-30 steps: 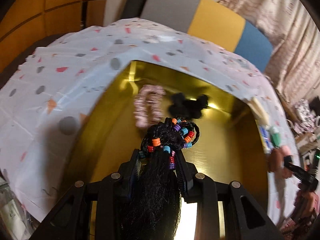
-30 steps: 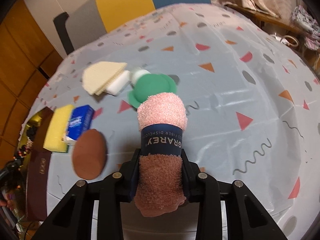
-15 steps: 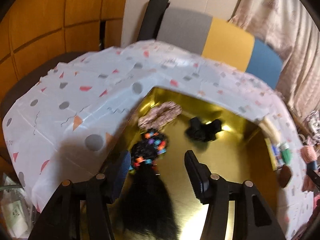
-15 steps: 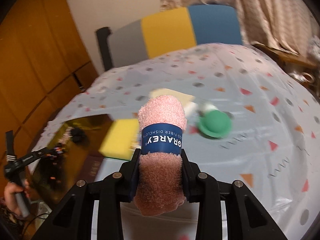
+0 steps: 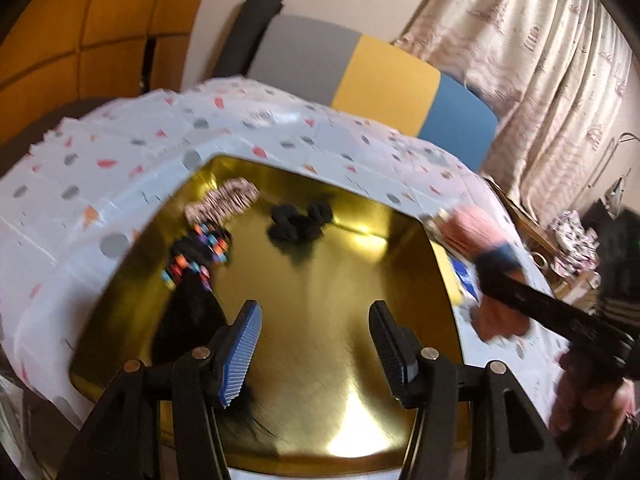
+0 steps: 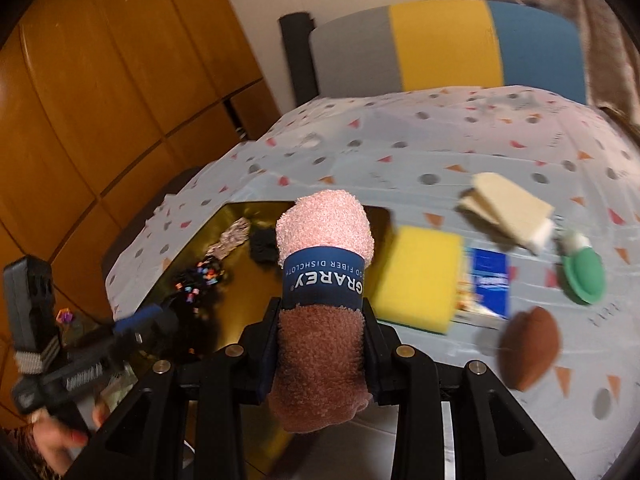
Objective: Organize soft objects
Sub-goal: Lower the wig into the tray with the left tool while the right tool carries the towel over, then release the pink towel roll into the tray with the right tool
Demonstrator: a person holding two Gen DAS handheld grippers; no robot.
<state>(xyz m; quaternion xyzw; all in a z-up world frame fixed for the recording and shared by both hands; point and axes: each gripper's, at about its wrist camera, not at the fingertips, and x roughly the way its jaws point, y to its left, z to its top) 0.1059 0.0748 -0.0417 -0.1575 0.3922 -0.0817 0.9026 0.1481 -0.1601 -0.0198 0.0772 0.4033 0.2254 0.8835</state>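
Note:
My left gripper (image 5: 314,314) is open with nothing between its pads, above a gold tray (image 5: 360,360). In the tray's left part lies a black hairpiece with coloured beads (image 5: 196,256). A pink-and-white scrunchie (image 5: 224,200) and a black scrunchie (image 5: 300,220) lie at its far side. My right gripper (image 6: 320,320) is shut on a rolled pink dishcloth (image 6: 324,232) with a blue paper band, held in the air at the tray's (image 6: 240,300) right edge. From the left wrist view the dishcloth (image 5: 472,220) shows over the tray's right rim.
On the patterned tablecloth right of the tray lie a yellow sponge (image 6: 416,276), a blue tissue pack (image 6: 490,280), a cream folded cloth (image 6: 508,208), a green round pad (image 6: 584,276) and a brown oval pad (image 6: 528,348). A grey, yellow and blue chair (image 6: 440,44) stands behind the table.
My left gripper opened, let go of the beaded hairpiece, which now lies in the tray, and drew back. My right gripper carried the dishcloth left, over to the tray's edge.

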